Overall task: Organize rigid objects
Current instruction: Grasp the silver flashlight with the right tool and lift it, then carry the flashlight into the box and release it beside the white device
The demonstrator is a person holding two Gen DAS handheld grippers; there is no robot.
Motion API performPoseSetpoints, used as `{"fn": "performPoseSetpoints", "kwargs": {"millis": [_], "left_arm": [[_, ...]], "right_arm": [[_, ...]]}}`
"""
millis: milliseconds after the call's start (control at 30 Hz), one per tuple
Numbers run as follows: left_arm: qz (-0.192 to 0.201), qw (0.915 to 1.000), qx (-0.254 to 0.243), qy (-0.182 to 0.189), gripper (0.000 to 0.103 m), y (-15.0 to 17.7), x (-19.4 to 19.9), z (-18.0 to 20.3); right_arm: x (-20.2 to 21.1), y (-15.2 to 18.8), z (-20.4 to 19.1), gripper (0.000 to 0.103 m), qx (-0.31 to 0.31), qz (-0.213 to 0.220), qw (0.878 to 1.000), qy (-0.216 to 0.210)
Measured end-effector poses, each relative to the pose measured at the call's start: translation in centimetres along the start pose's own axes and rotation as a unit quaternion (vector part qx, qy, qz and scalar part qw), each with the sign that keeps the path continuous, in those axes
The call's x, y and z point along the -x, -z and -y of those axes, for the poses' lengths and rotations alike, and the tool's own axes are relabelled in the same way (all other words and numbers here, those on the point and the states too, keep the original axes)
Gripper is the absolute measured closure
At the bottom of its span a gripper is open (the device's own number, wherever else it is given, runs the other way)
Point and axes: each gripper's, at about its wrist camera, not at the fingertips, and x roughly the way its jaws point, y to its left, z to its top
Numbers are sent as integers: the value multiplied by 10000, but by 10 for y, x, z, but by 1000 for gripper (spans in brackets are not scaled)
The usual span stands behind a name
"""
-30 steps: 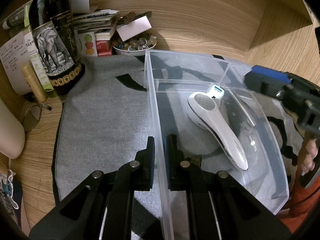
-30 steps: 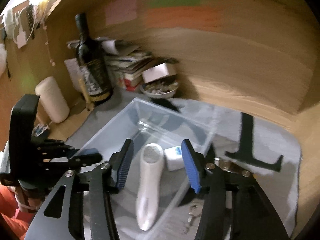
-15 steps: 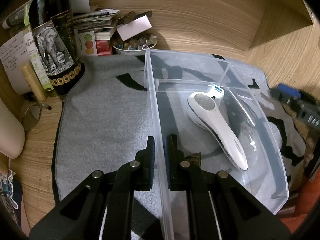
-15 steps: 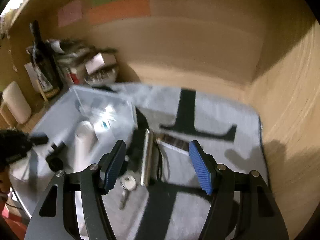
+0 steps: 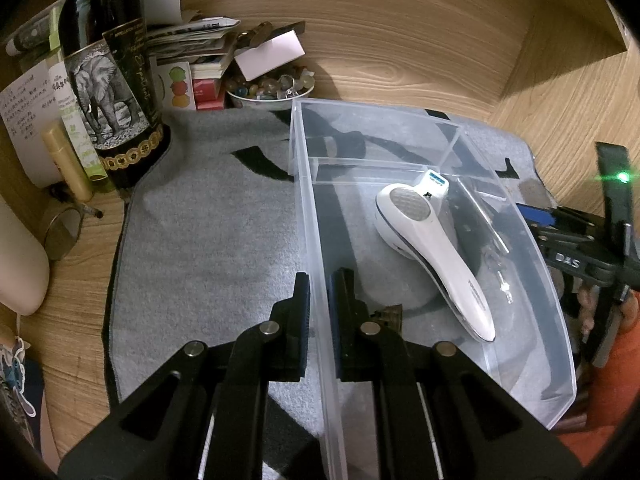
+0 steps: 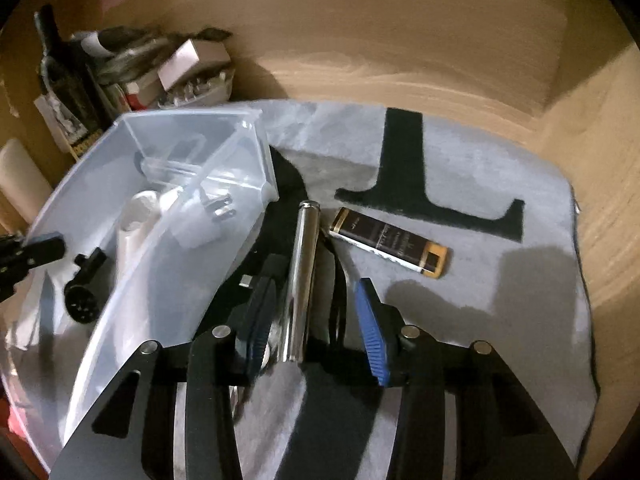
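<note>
Clear plastic bin [image 5: 400,128]: its left wall is pinched by left gripper [image 5: 318,296]. White handheld device [image 5: 432,252] lies inside. Right gripper [image 6: 316,312] spread wide over steel cylinder [image 6: 302,276], w/ bare mat [image 6: 500,280] to the right. Bottle [image 5: 108,80] label: elephant.

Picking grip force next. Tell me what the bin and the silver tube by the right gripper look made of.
Bin: clear, glossy plastic; the mat shows through its walls. Silver tube: probably polished metal, given its mirror-like highlights, though chrome-coated plastic is possible. Right gripper straddles it, open.
</note>
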Motion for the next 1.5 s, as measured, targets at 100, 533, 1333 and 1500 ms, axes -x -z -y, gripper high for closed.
{"fn": "performPoseSetpoints", "kwargs": {"millis": [100, 533, 1333, 1500], "left_arm": [[1, 10000, 1, 20, 94, 0, 0, -1], [-6, 10000, 9, 23, 93, 0, 1, 0], [1, 10000, 0, 37, 93, -1, 1, -1], [2, 10000, 3, 40, 93, -1, 2, -1]], "right_arm": [[-13, 0, 3, 65, -3, -55, 9999, 125], [21, -1, 6, 89, -133, 454, 9988, -145], [116, -35, -49, 89, 398, 1993, 9773, -607], [114, -37, -69, 89, 629, 1986, 9743, -851]]}}
